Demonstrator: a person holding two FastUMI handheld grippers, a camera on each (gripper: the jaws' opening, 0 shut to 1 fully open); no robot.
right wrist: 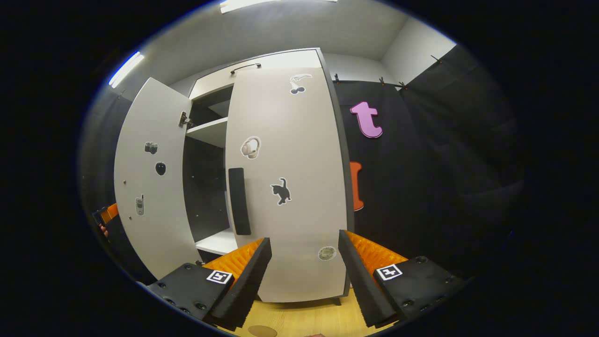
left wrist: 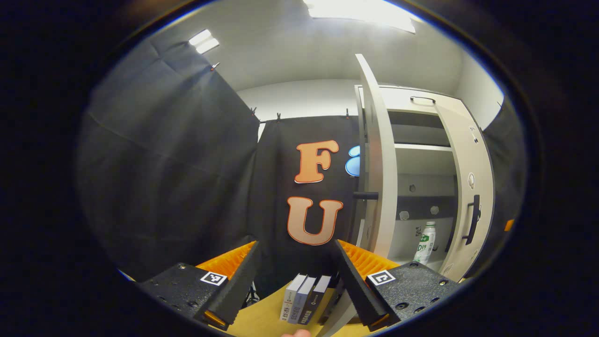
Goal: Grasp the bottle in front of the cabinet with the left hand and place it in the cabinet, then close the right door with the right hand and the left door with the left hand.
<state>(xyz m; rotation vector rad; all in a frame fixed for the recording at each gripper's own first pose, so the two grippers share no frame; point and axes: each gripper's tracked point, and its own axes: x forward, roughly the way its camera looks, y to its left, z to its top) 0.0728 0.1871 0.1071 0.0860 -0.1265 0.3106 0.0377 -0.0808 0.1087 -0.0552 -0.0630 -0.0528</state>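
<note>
We count one cabinet (right wrist: 276, 61), pale and tall, fitted with two doors. In the right gripper view the right door (right wrist: 290, 187) lies flat across the front, closed or very nearly so, and carries one dark vertical handle (right wrist: 238, 201) and four stickers: a cat (right wrist: 281, 191), a pair of headphones (right wrist: 251, 147), cherries near the top and one round sticker near the bottom. The left door (right wrist: 149, 187) stands swung out and bears three small stickers. Between the doors we see one upper shelf (right wrist: 208, 131) and the pale floor of the lower compartment (right wrist: 217, 242). In the left gripper view, the left door (left wrist: 376, 154) shows edge-on and the right door (left wrist: 470, 187) stands at an angle farther right with its handle (left wrist: 473, 220). Contents of the cabinet: one bottle (left wrist: 425, 243), white with a green label, standing upright in the lower compartment, near the right door; the shelf above it holds nothing we can make out. Outside the cabinet, near its left door, three books (left wrist: 304, 299) stand upright side by side on the wooden table (left wrist: 262, 323). We count two grippers: the left gripper (left wrist: 297, 281) has its jaws spread wide with nothing between them, and the right gripper (right wrist: 304, 276) likewise has its jaws spread apart, facing the lower part of the right door without pinching anything.
</note>
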